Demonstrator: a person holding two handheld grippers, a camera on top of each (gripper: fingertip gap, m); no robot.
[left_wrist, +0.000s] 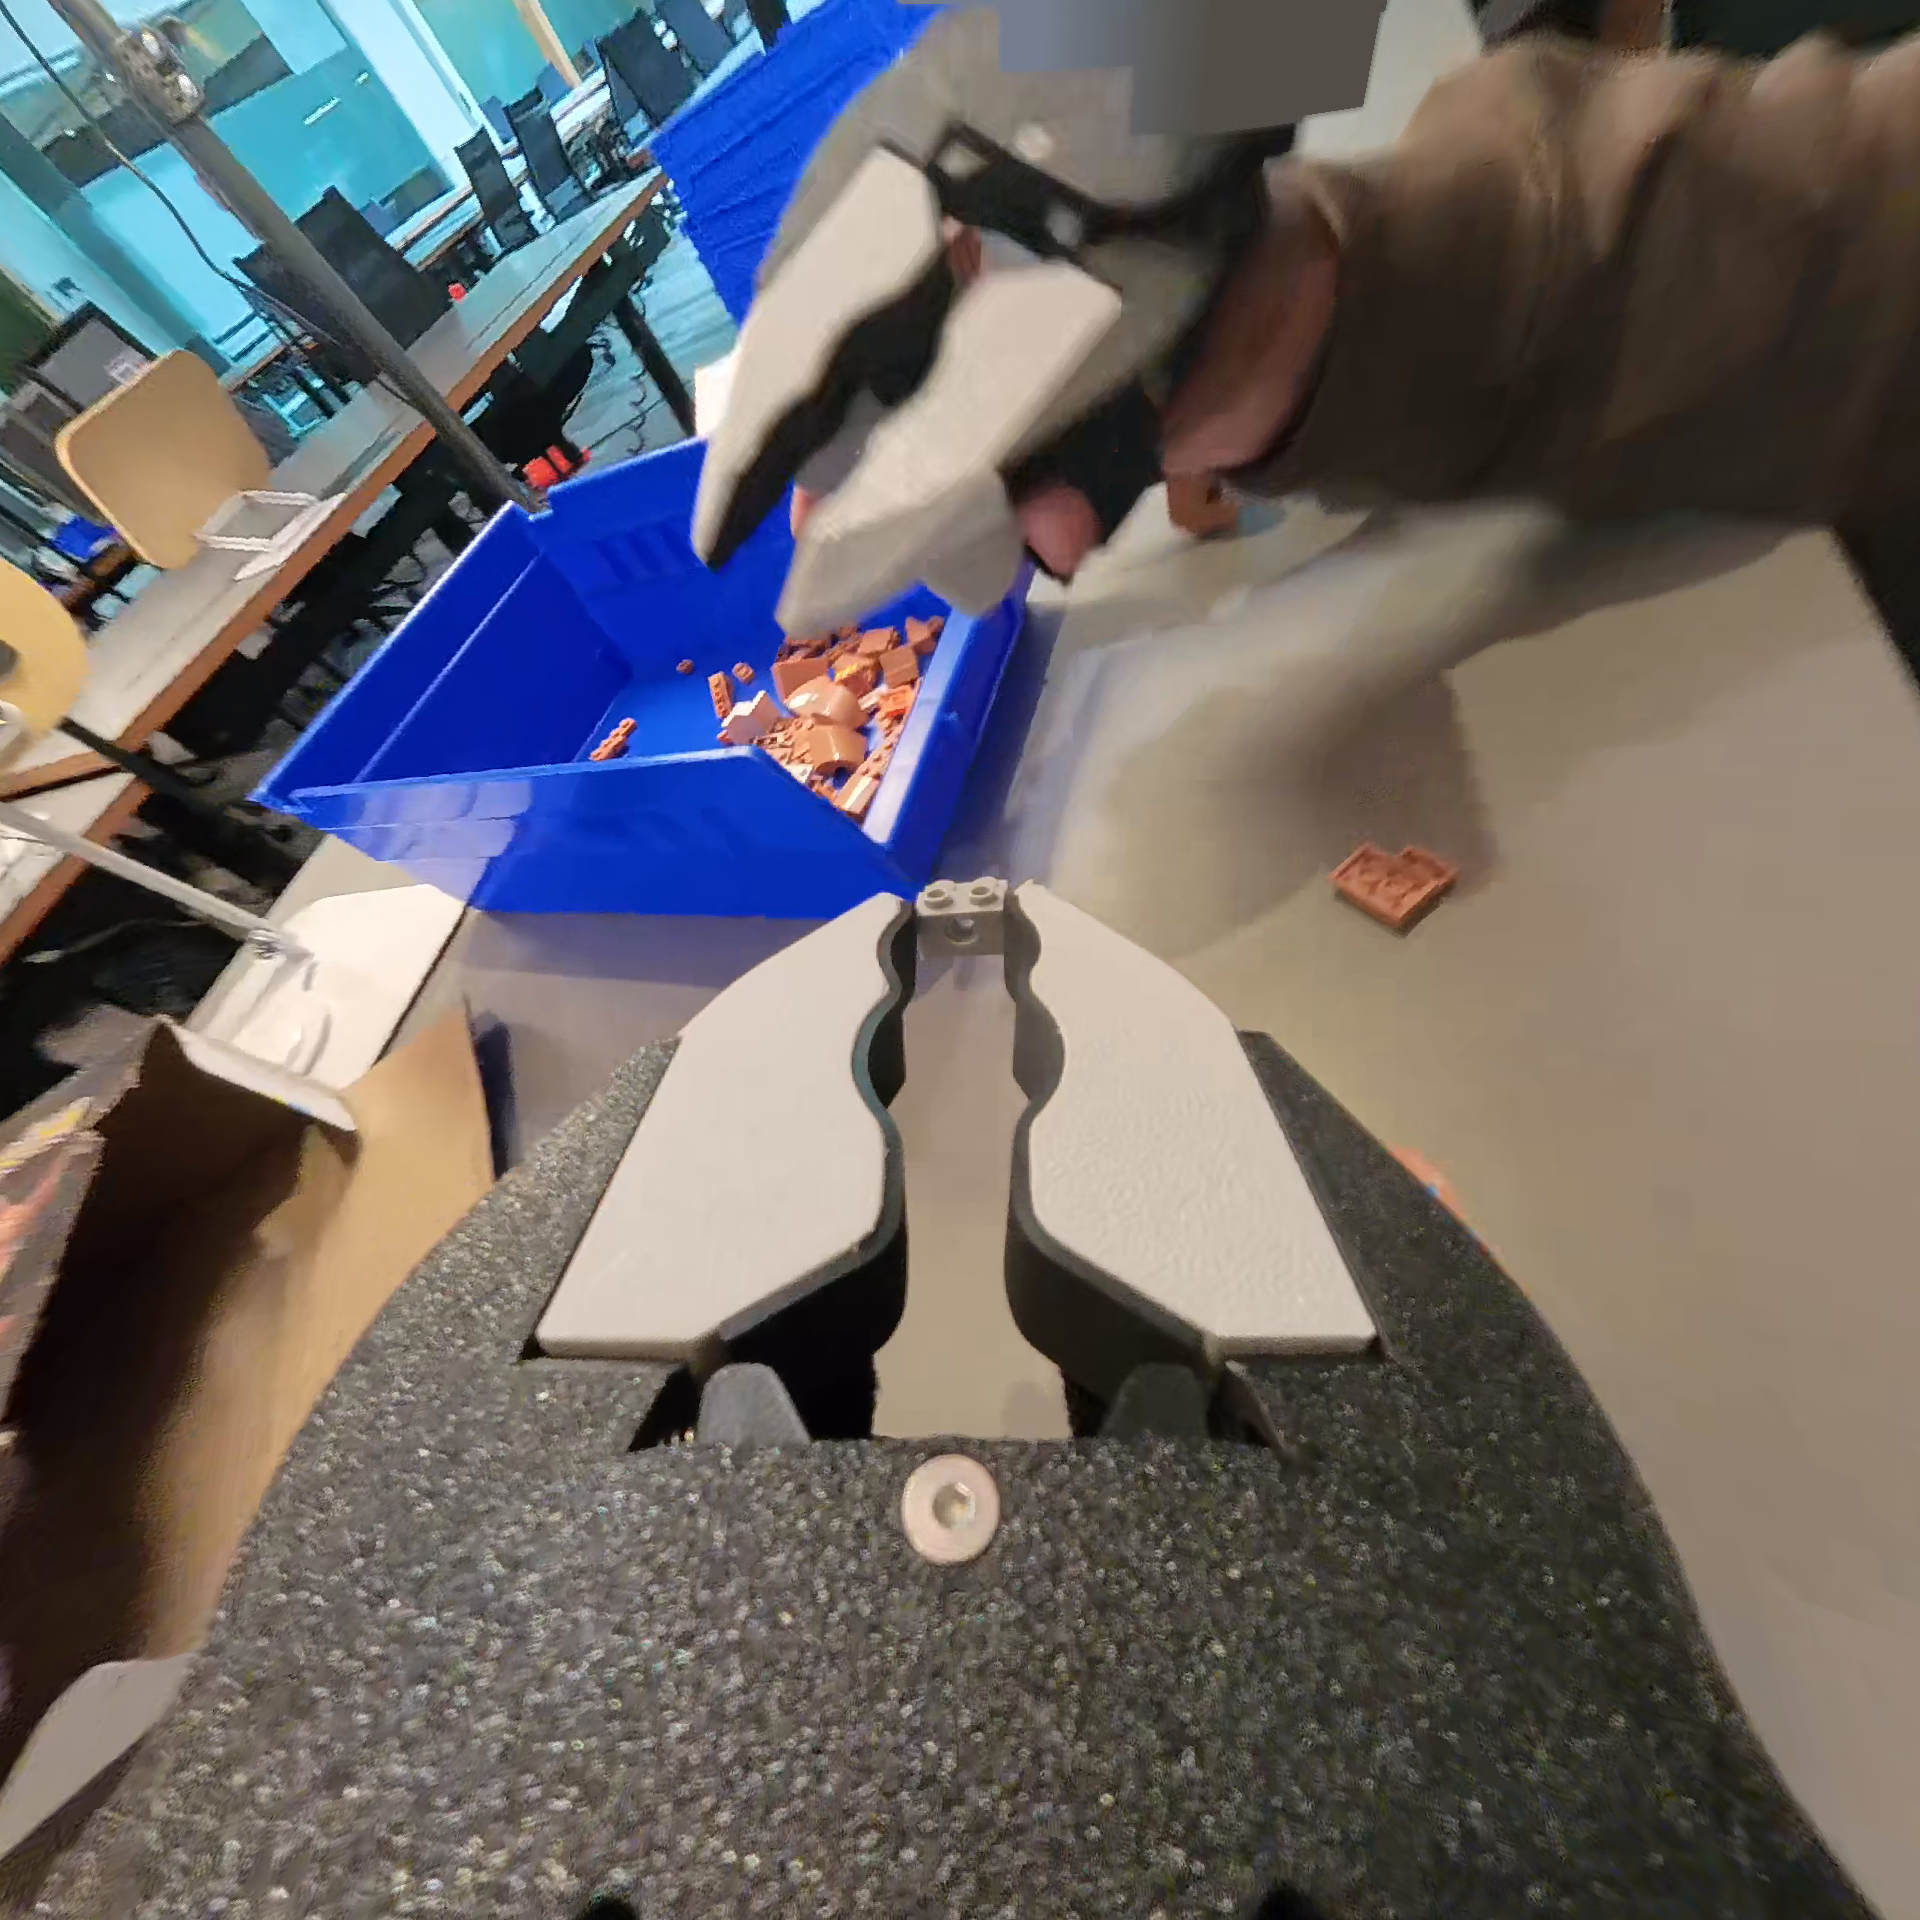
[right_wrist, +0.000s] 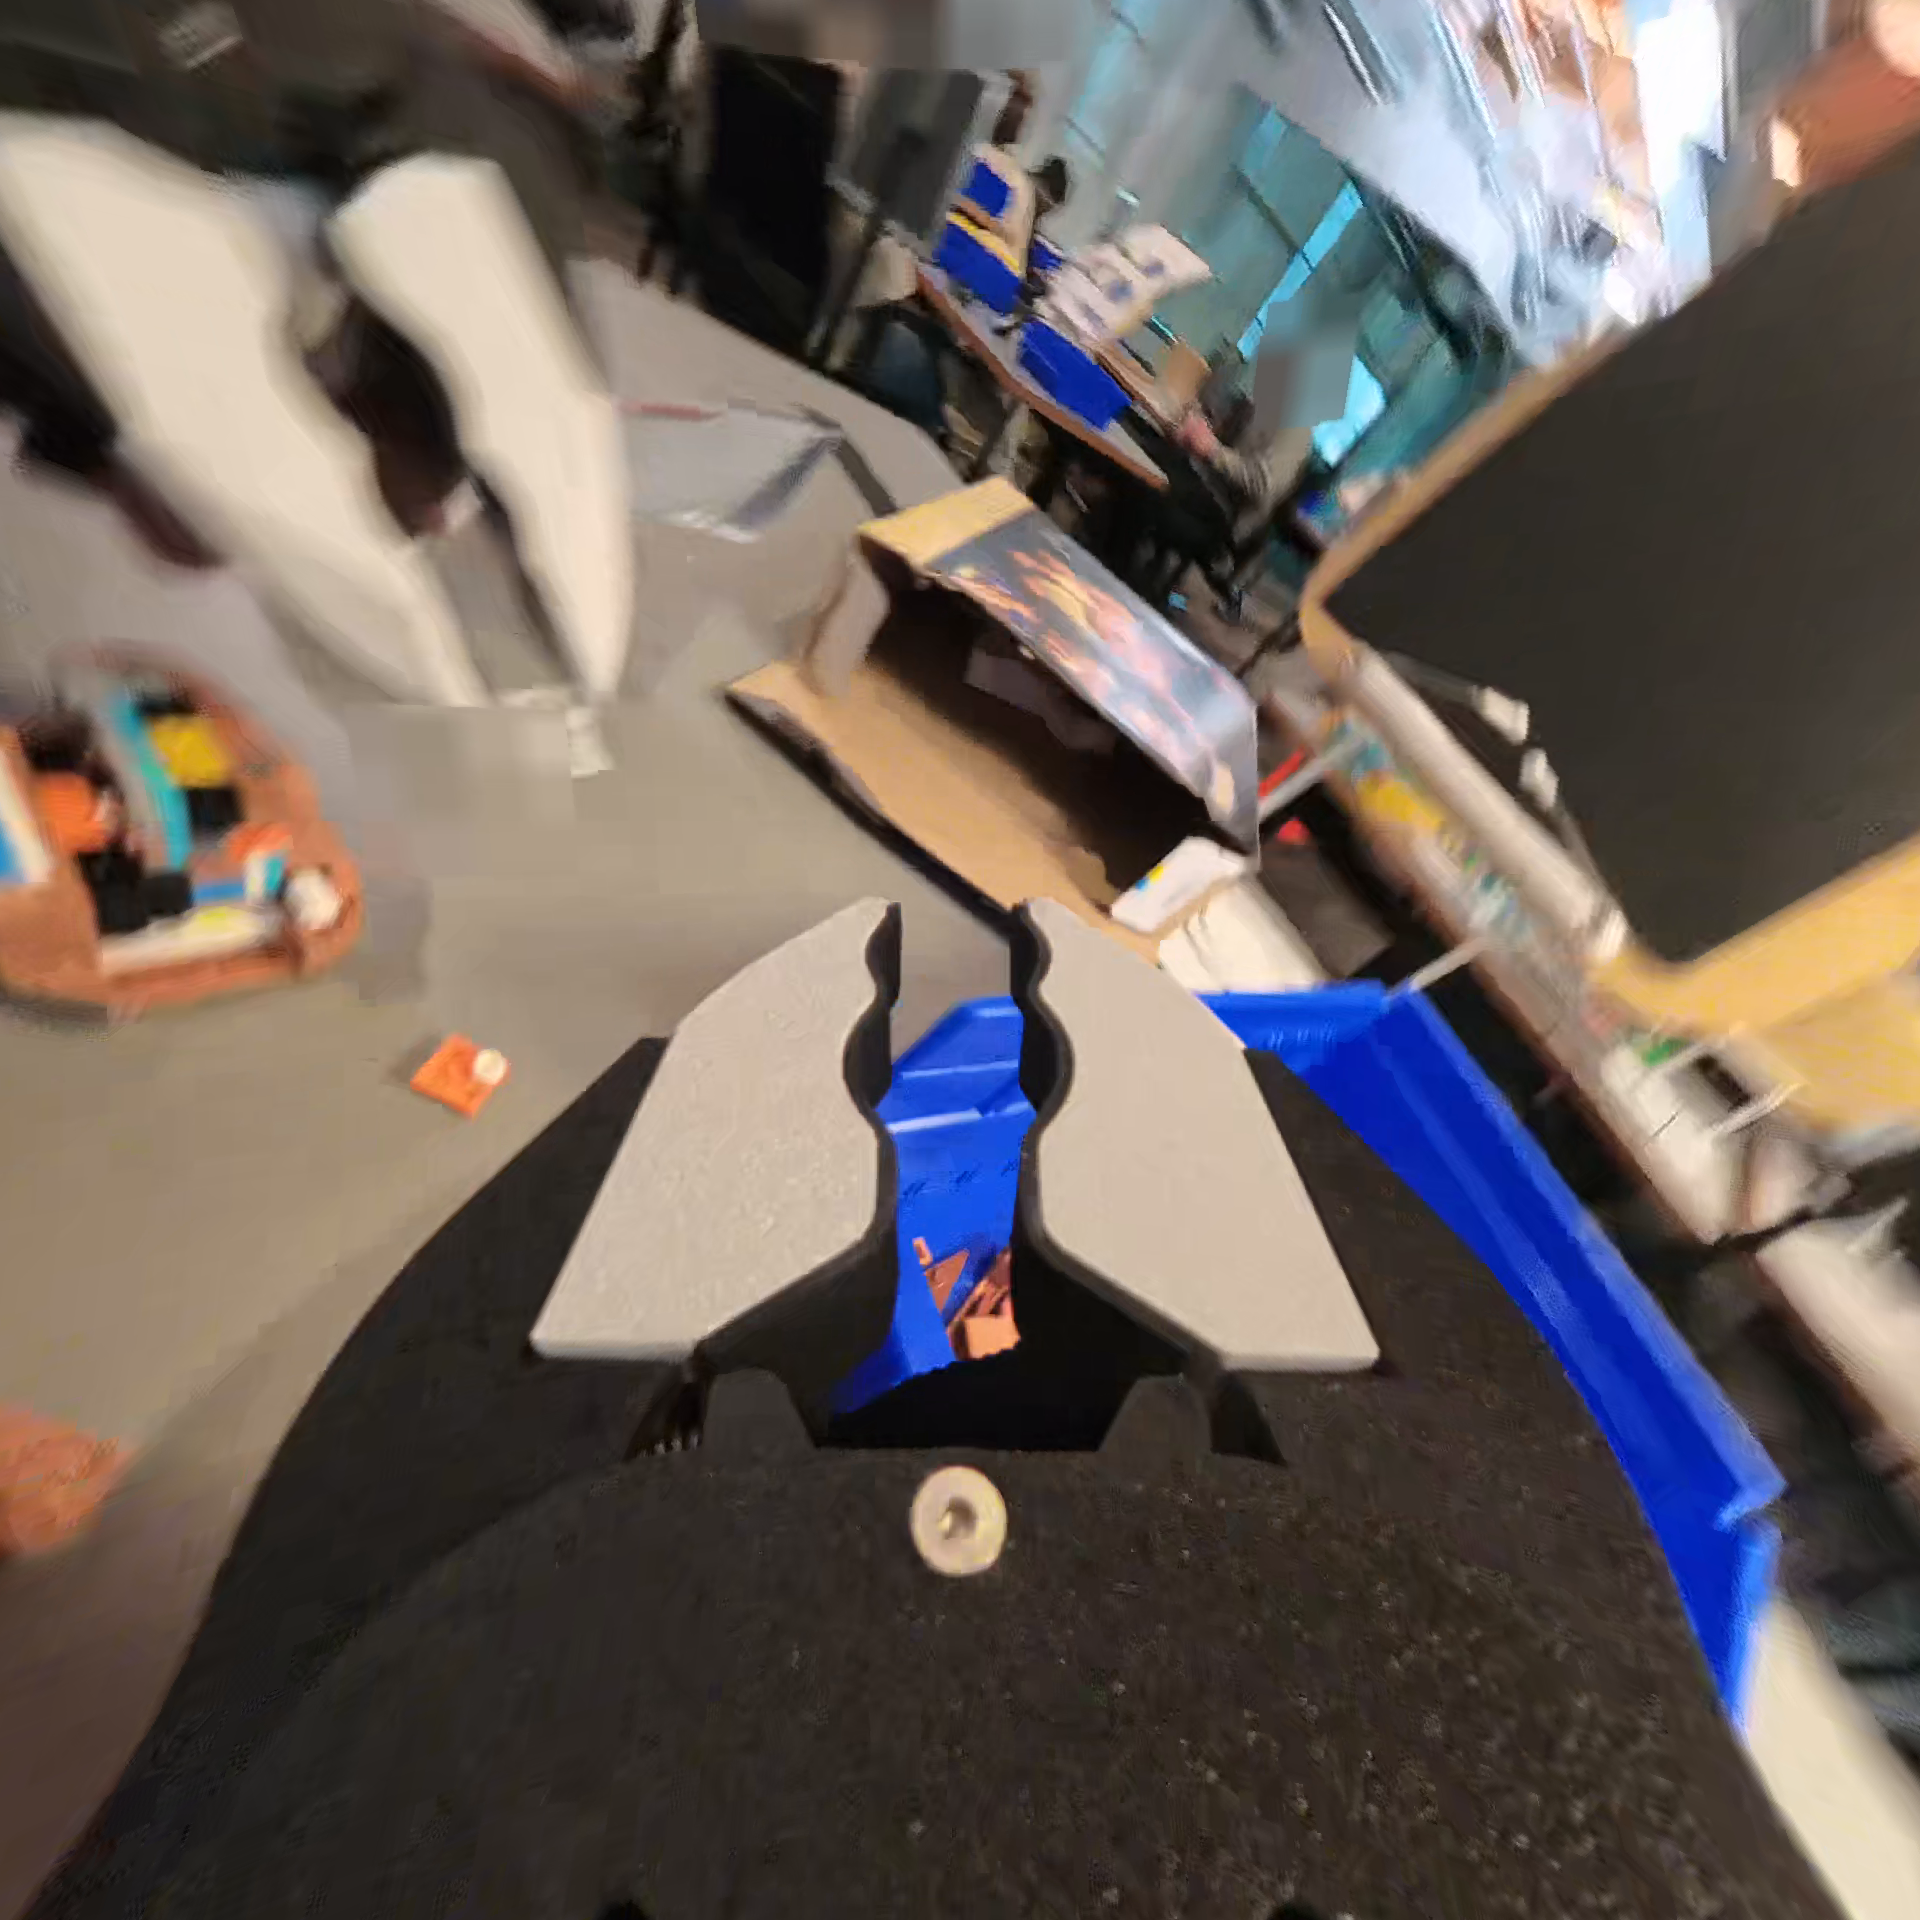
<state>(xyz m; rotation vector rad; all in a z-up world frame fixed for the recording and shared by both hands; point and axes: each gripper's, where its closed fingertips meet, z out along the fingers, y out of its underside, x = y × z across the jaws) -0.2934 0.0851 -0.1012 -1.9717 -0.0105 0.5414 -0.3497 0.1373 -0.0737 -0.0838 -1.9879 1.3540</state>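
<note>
**Grey brick clamped at the left gripper's tips**

Grey brick, small and two-studded, sat pinched between the fingertips of the left gripper, whose jaws were closed onto its two sides above the grey table. Just ahead of those tips stood a blue bin with reddish-brown pieces heaped in its right corner. Ahead and to the right lay a reddish-brown plate on the table. To the left of the gripper stood an open cardboard box.

The right gripper hung over the blue bin, its fingers parted by a narrow gap with nothing seen between them; bin and brown pieces showed through the gap. To its left, on the table, lay a small orange plate, and farther off a partly built, many-coloured model.
</note>
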